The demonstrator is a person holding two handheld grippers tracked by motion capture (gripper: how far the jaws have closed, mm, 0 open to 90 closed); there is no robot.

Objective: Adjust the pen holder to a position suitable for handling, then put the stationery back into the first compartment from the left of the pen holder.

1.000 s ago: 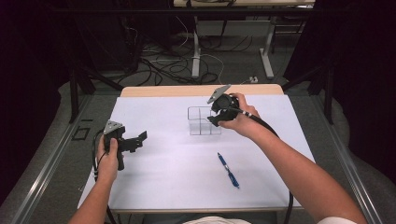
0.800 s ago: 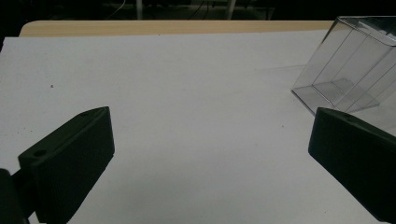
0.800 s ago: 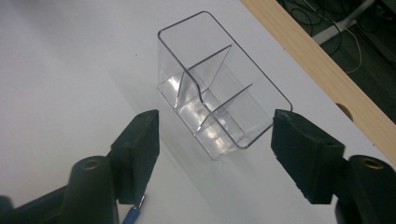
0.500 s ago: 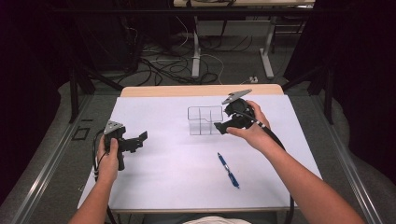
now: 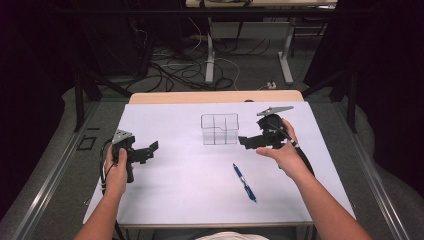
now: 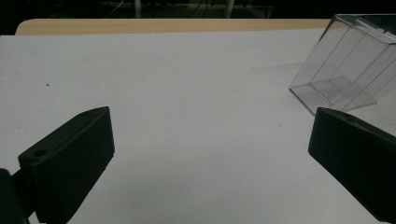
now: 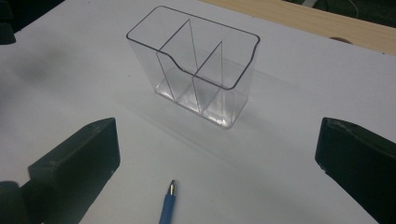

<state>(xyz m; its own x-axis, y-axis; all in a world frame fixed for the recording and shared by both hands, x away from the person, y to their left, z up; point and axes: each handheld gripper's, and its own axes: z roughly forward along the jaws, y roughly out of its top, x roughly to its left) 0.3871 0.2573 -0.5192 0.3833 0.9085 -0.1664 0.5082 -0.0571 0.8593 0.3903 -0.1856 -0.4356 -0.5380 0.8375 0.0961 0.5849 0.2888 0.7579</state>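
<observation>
A clear plastic organizer (image 5: pixel 219 129) (image 7: pixel 196 65) with three compartments stands upright and empty on the white tabletop; it also sits at the far right of the left gripper view (image 6: pixel 348 70). My right gripper (image 5: pixel 246 142) (image 7: pixel 217 135) hovers just right of the organizer, pointing at it. Its jaws have just been opening and now stand wide open with nothing between them. A blue pen (image 5: pixel 244 182) (image 7: pixel 167 205) lies on the table nearer the person, its tip toward the organizer. My left gripper (image 5: pixel 151 148) (image 6: pixel 210 126) rests at the left, open and empty.
The white tabletop (image 5: pixel 190 200) has a wooden far edge (image 5: pixel 215 96). Beyond it the floor holds cables and desk legs (image 5: pixel 210 65). Both of the person's forearms come in from the near edge.
My right gripper has drawn back from the organizer's right side toward the right and the person, and its jaws have spread wide. The organizer, pen and left gripper have stayed put.
</observation>
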